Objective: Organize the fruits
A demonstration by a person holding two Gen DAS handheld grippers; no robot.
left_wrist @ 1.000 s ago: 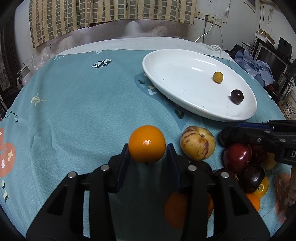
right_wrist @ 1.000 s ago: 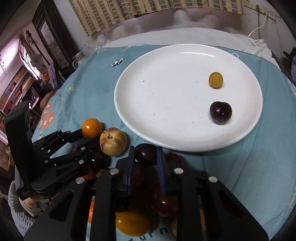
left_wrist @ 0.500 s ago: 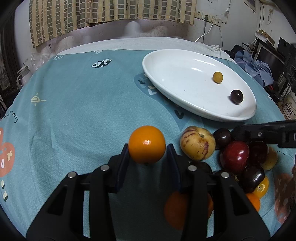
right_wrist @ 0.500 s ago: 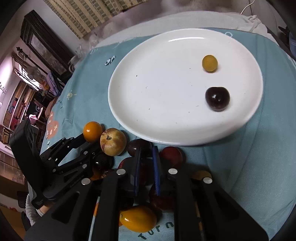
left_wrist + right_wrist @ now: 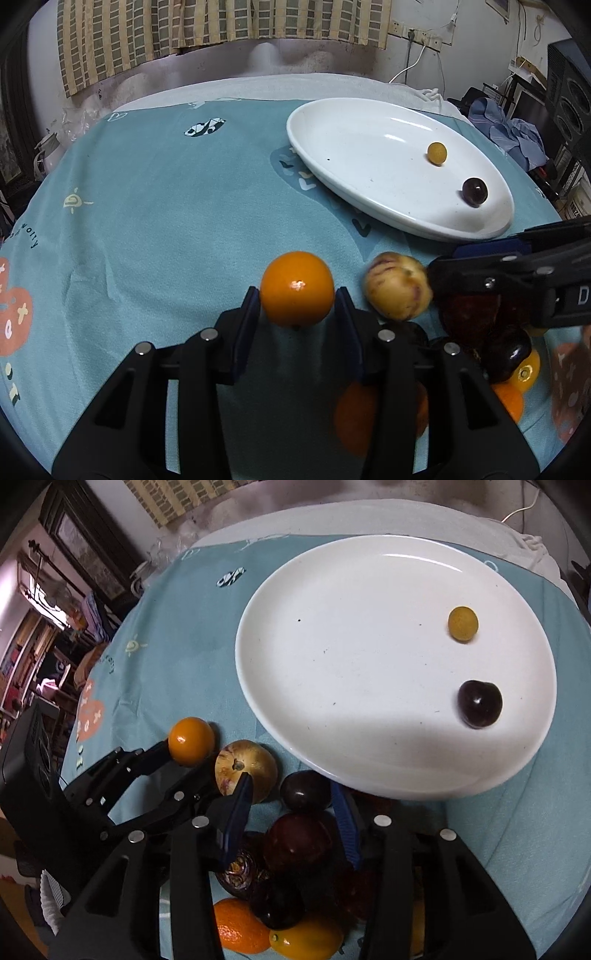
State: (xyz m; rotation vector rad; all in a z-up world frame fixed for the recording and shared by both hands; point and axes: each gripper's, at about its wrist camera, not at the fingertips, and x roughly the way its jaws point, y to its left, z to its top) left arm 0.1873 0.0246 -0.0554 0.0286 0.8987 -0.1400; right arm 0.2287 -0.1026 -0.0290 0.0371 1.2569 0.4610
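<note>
My left gripper [image 5: 297, 306] is shut on an orange [image 5: 297, 288], held just above the teal cloth; in the right wrist view that gripper [image 5: 192, 755] and the orange [image 5: 191, 741] sit at the left. My right gripper [image 5: 291, 786] hangs over the fruit pile, and its jaws are opening. A dark plum [image 5: 304, 790] and a red plum [image 5: 299, 840] lie between its fingers without the pads pressing. A pale speckled fruit [image 5: 245, 770] touches its left finger. The white plate [image 5: 351, 664] holds a small yellow fruit [image 5: 463, 624] and a dark plum [image 5: 480, 703].
The pile under my right gripper also has a mandarin [image 5: 240, 926], a yellow fruit [image 5: 306, 939] and several dark fruits. The teal printed cloth [image 5: 166, 221] stretches left of the plate [image 5: 369, 166]. Clutter and a speaker [image 5: 569, 99] stand beyond the table's right edge.
The right gripper's jaws have gone from nearly shut to apart, and it has shifted towards the speckled fruit. The left gripper and its orange have stayed put.
</note>
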